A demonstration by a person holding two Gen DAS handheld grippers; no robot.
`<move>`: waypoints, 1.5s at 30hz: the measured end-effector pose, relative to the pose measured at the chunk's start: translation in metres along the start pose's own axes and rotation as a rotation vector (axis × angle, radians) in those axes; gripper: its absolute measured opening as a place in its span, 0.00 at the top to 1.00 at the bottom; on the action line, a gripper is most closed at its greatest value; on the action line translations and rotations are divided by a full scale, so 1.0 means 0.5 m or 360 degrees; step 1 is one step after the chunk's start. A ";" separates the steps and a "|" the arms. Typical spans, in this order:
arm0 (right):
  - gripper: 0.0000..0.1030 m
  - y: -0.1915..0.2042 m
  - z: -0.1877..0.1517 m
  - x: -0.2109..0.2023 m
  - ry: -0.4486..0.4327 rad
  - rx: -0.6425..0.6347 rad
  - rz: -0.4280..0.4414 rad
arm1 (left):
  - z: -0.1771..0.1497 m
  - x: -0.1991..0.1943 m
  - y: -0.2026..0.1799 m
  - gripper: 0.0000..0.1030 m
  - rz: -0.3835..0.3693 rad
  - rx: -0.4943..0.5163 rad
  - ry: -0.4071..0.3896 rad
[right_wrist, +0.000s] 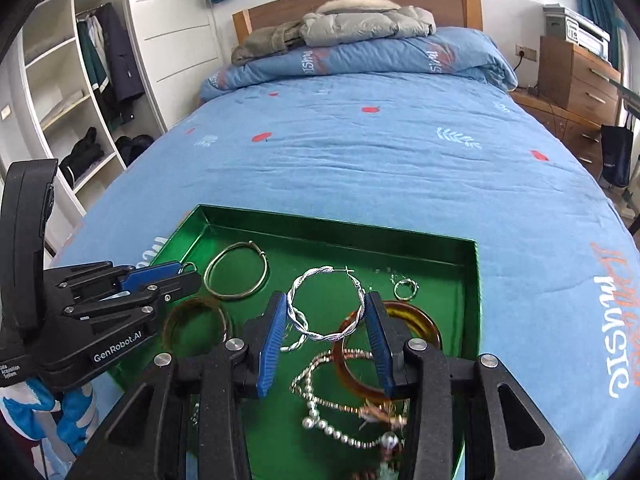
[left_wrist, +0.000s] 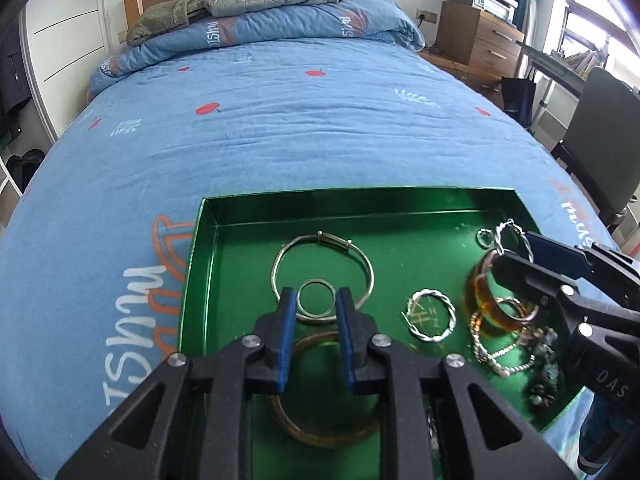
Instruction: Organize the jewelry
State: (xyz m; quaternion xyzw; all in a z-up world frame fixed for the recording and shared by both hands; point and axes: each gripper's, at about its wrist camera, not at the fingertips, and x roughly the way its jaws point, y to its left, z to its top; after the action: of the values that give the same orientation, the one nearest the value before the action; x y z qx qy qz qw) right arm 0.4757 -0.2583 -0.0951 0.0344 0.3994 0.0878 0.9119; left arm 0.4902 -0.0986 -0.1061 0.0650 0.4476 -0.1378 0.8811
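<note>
**Two hoops lifted over the green tray**

Left wrist view shows the left gripper (left_wrist: 316, 306) clamped on a small plain silver ring (left_wrist: 316, 298), its blue pads pressing the ring's two sides so it hangs flat-on to the camera above the green tray (left_wrist: 200, 280). Below it in the tray lie a large silver bangle (left_wrist: 322, 270) and an amber bangle (left_wrist: 324, 420).

Right wrist view has the right gripper (right_wrist: 326, 312) gripping a twisted silver hoop earring (right_wrist: 326, 304) across its width, held clear of the tangle beneath: a wide amber bangle (right_wrist: 416, 320), a beaded chain (right_wrist: 340, 432) and a small ring (right_wrist: 406, 289) (the chains are too knotted to count).

Both pieces are pinched at the rim, probably so each can be carried without dragging its neighbours along. Sorting looks barely begun; most jewelry sits heaped on the tray's right side, and the tray rests on the blue bedspread (left_wrist: 280, 120).
</note>
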 end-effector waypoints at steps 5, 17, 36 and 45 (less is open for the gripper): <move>0.62 -0.009 0.020 0.100 0.0164 -0.0057 0.0008 | 0.017 0.062 0.003 0.82 0.0023 0.0010 0.0068; 0.57 0.005 0.022 0.130 0.0322 -0.0157 -0.0076 | 0.029 0.062 0.026 0.81 -0.0054 -0.0101 0.0105; 0.43 0.103 -0.114 -0.256 -0.0127 -0.0151 -0.0108 | -0.132 -0.331 0.049 0.63 0.0041 -0.0238 -0.0275; 0.20 0.162 -0.254 -0.440 -0.0270 -0.0094 -0.0206 | -0.297 -0.495 0.015 0.63 0.0162 -0.0220 -0.0384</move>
State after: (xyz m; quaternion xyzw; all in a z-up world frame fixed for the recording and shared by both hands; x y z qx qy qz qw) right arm 0.2254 -0.2211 -0.0115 -0.0111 0.3193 0.0373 0.9469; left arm 0.2390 -0.0106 0.0060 0.0097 0.3429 -0.0685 0.9368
